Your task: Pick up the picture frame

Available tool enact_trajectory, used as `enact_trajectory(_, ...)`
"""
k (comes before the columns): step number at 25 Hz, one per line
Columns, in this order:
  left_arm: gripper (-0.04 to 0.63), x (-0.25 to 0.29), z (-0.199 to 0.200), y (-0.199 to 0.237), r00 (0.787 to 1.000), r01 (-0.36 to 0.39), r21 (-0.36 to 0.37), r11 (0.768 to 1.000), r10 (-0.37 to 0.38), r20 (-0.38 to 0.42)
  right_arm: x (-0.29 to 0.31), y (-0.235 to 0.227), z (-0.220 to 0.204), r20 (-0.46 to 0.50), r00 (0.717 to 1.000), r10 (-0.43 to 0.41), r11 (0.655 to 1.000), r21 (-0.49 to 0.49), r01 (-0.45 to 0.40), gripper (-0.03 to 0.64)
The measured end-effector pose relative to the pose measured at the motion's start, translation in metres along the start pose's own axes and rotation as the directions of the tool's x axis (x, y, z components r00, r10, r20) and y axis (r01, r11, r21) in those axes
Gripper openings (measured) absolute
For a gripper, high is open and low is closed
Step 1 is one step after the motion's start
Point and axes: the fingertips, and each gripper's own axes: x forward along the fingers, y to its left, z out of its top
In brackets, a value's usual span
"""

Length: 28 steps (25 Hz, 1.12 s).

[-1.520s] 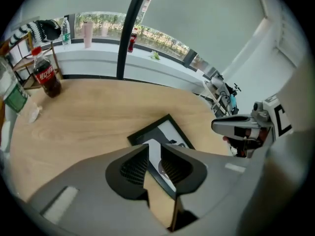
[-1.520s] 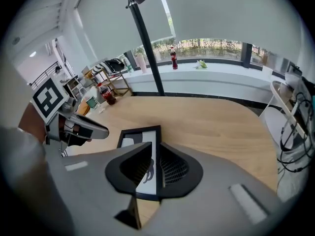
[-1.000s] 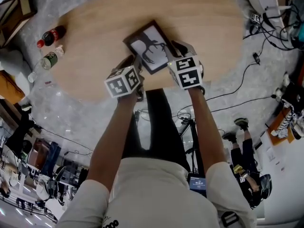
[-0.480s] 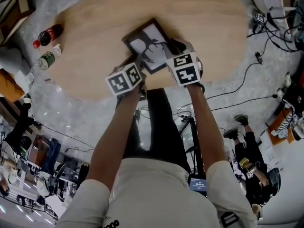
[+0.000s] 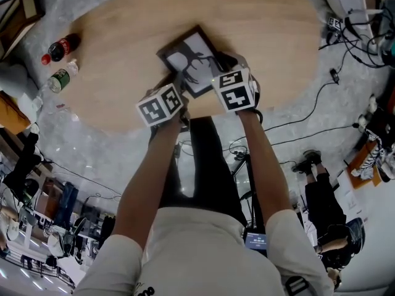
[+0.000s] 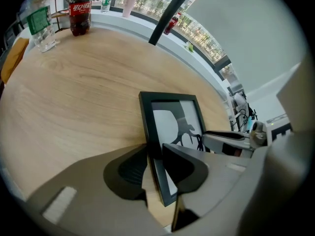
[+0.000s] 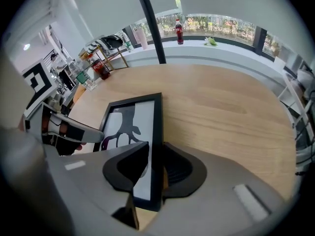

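2 claws have just been narrowing: left claw and right claw, jaws apart, straddle opposite rails of the black rectangular picture frame on the pale wooden surface; lifting awaits a clamp.

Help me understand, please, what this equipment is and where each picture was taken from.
No robot: a person holds a two-jaw gripper in each hand. One picture comes from a head camera looking down, the others from cameras on the grippers. On the wooden table are a picture frame with a deer print, a cola bottle and a green-labelled bottle. The left gripper and right gripper each straddle one frame edge; their jaws have just been closing, not yet clamped.
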Motion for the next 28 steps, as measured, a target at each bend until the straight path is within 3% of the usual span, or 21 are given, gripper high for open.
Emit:
enact_trajectory(12, 0.091, 0.000, -0.001, 0.001, 1.000, 0.021, -0.057, 0.998, -0.020, 0.020, -0.001, -0.001, -0.004, -0.023, 0.999, -0.025, 1.000, -0.012, 0.024, 0.071)
enact_trajectory(28, 0.086, -0.025, 0.006, -0.004, 0.998, 0.062, 0.041, 0.997, -0.063, 0.022, -0.031, 0.014, -0.004, 0.029, 0.997, -0.073, 0.994, 0.083, 0.071, 0.071)
